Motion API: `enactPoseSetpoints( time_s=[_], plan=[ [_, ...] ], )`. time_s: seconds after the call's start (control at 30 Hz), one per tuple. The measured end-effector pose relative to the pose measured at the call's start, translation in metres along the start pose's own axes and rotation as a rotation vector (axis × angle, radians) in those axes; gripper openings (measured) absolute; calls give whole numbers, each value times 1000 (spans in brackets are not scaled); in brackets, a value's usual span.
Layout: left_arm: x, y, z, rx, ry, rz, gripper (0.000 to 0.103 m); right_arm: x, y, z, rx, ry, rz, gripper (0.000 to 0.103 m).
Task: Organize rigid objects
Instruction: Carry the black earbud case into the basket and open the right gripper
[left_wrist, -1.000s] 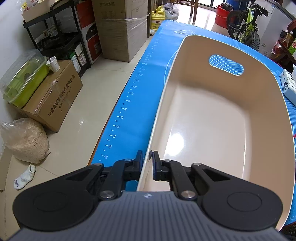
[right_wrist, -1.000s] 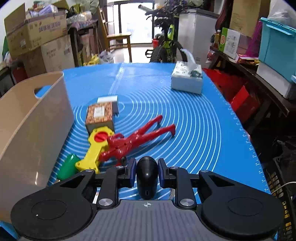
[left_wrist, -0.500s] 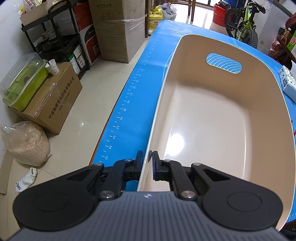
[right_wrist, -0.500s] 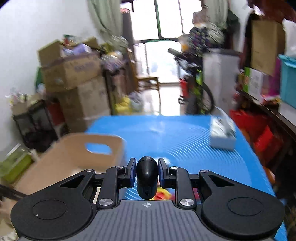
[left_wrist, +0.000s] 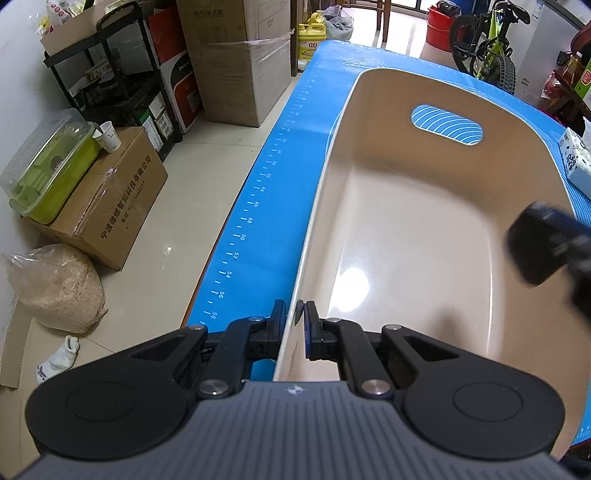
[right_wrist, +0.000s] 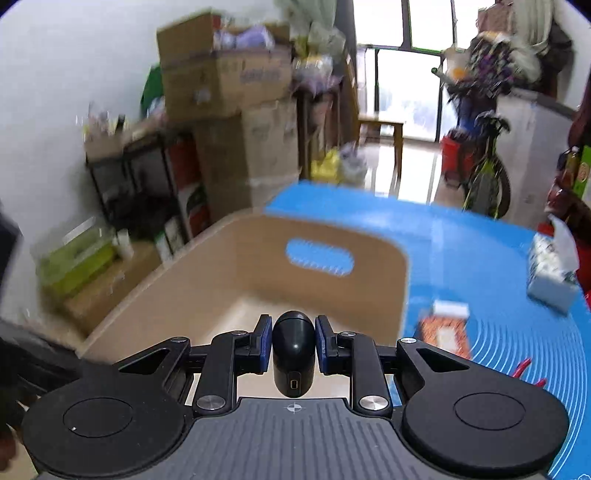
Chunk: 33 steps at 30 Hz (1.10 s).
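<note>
A beige plastic bin (left_wrist: 413, 236) with a handle hole stands on the blue mat, nothing inside it. My left gripper (left_wrist: 294, 319) is shut on the bin's near rim. My right gripper (right_wrist: 293, 341) is shut on a black earbud case (right_wrist: 293, 354) and holds it above the bin (right_wrist: 207, 280), near its right wall. In the left wrist view the right gripper (left_wrist: 546, 245) shows blurred over the bin's right side.
On the mat right of the bin lie a patterned box (right_wrist: 445, 334), a small white box (right_wrist: 450, 308), a red toy (right_wrist: 526, 369) and a tissue pack (right_wrist: 552, 273). Cardboard boxes (left_wrist: 107, 206), a shelf and a sack stand on the floor to the left.
My right gripper has lifted the black case off the mat and swung left to above the bin. My left gripper has kept its hold on the rim.
</note>
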<state>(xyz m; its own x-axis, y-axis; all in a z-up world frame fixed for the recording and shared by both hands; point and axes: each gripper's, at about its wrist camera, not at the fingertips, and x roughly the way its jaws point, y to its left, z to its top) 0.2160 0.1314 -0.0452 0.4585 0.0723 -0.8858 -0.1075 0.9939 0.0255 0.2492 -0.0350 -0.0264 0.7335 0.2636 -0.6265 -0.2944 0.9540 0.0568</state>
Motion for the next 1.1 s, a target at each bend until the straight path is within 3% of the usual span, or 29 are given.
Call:
enactPoseSetpoints(
  time_s=[0.4,0.5,0.67,0.87,1.1],
  plan=[
    [-1,-2,1,13,-1,7,11,42,21,-19,-147,260,-13,34],
    [-1,-3,1,19,-1,11,12,42,21,-19,-148,280,-4,36],
    [-1,-3,1,21,4,11,12,28,15,-15,-108,232,17,46],
    [-1,-3,2,20,5,11,12,-9,-1,-3,-36,99,30,58],
    [0,-3,1,20,5,12,12,-55,-41,4,69,-11,-50,67]
  ],
)
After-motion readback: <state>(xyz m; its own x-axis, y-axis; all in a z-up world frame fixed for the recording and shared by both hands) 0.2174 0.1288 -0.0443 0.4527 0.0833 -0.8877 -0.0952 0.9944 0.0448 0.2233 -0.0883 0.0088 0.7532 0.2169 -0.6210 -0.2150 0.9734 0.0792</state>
